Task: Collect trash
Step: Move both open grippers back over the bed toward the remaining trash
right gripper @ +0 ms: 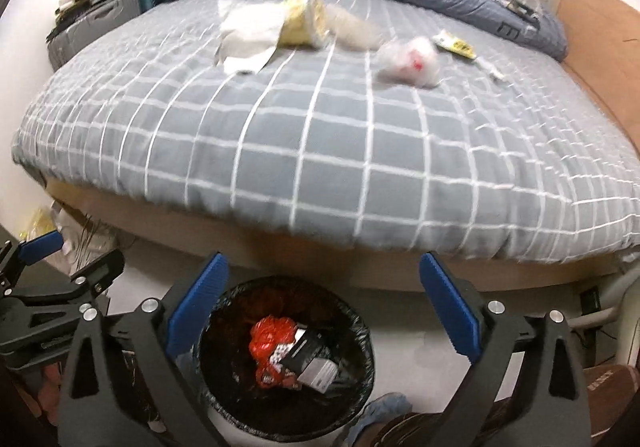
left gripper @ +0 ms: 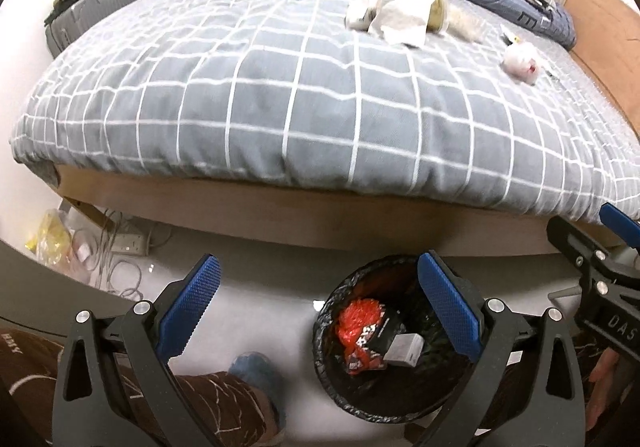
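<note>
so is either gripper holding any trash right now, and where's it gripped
Nothing is held. The left gripper and right gripper are both open and empty above the trash bin.

"DAS" in white letters on right gripper (left gripper: 612, 321) body, cut off at frame edge; other print unreadable.

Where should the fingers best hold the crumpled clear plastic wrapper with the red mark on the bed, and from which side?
Probably from above. The crumpled clear wrapper lies as a loose puffed ball on the flat bedsheet, apart from the other litter, so its raised middle offers folds to pinch. The open right gripper could straddle it and close.
</note>
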Motion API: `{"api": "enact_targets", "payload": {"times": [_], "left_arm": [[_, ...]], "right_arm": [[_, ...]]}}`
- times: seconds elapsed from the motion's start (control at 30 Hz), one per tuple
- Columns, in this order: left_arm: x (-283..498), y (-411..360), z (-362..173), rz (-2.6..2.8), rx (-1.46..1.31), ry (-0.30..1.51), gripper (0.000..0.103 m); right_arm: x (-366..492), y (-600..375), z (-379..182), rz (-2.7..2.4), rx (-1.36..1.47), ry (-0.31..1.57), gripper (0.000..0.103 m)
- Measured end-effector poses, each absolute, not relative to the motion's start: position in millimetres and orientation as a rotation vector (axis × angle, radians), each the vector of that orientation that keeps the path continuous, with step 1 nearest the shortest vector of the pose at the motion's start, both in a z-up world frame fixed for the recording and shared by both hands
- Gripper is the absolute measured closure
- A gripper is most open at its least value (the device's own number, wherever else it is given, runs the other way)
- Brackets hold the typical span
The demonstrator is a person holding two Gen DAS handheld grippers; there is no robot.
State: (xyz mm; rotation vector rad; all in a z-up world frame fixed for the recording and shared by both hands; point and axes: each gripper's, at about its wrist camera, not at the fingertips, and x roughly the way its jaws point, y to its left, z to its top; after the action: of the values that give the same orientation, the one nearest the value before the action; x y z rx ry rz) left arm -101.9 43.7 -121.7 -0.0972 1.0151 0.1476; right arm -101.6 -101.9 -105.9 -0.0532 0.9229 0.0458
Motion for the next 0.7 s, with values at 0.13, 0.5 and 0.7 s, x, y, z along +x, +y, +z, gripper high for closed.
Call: {"api": "enact_targets", "payload": {"times": [0.13,0.5,0.7], "left_arm": [[-95.4,40.0,-108.7,0.137,-0.090,0.987,0.006],[-68.2,25.8,-82.7,0.104,-0.068,0.931,0.006],[-39.5,23.8,-68.2,0.097,-0.069,0.896,0.006]], "right_arm": [[-99.0,-114.3,-93.1,0.016,-0.037,0.879,0.010],[-83.7,-146.5,-66.7,-0.023,0.020,0.802,0.010],[-58.7,-159.7,-49.7,-0.022,0.030,0.749,0.010]]}}
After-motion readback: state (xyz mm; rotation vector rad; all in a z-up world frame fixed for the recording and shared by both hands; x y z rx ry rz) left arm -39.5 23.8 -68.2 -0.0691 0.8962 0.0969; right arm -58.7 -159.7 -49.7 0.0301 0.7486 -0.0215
